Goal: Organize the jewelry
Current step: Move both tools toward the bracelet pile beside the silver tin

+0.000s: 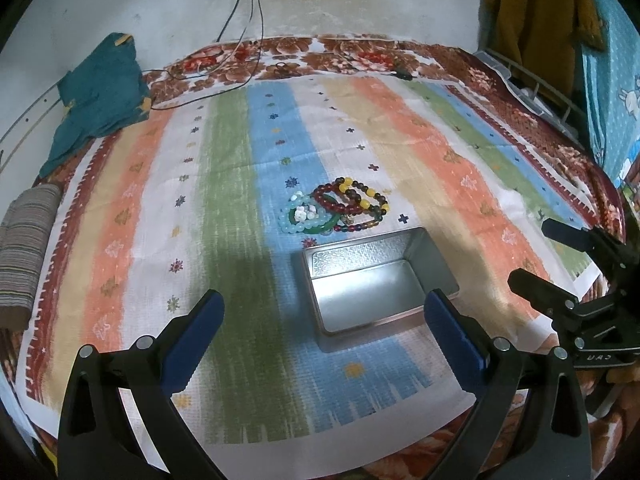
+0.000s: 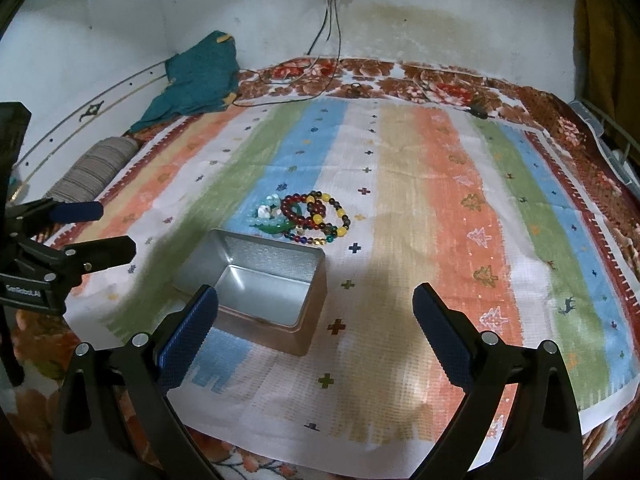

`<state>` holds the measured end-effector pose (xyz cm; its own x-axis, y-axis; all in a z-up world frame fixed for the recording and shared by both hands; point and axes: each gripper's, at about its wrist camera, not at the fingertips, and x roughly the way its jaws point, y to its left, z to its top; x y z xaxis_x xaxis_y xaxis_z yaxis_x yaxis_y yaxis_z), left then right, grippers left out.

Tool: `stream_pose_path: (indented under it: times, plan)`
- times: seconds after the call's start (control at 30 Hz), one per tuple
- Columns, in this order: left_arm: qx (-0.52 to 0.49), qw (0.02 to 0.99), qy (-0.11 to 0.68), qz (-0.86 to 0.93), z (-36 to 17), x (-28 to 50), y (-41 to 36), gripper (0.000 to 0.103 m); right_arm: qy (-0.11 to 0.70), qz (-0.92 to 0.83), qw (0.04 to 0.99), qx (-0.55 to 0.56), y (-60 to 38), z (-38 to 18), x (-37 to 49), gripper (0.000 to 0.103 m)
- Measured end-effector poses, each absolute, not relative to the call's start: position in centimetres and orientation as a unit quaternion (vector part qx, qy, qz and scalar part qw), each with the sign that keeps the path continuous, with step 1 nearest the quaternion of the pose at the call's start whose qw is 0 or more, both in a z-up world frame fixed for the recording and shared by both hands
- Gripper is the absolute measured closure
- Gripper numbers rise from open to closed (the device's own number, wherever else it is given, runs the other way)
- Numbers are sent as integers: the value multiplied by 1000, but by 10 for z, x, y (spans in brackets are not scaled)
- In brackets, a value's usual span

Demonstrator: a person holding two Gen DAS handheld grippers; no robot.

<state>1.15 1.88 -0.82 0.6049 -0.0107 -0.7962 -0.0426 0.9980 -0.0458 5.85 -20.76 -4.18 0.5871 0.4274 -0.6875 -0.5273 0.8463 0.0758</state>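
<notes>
Bracelets (image 1: 338, 208) heaped on striped cloth (image 1: 400, 148), just beyond empty tin (image 1: 380, 280); left gripper (image 1: 324, 330) and right gripper (image 2: 316, 328) both spread wide, holding nothing

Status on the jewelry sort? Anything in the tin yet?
Nothing done yet: the tin sits open and empty on the striped cloth. Nothing in hand: left gripper and right gripper are both open, hovering short of it. Left: all the bead bracelets, still piled just beyond the tin.
</notes>
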Motion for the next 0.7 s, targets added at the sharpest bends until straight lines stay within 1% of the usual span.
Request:
stream_pose_path:
  times: [0.7]
  plan:
    - [-22, 894, 448, 19, -10, 16, 23, 6, 382, 261, 885, -51, -209, -44, 71, 4]
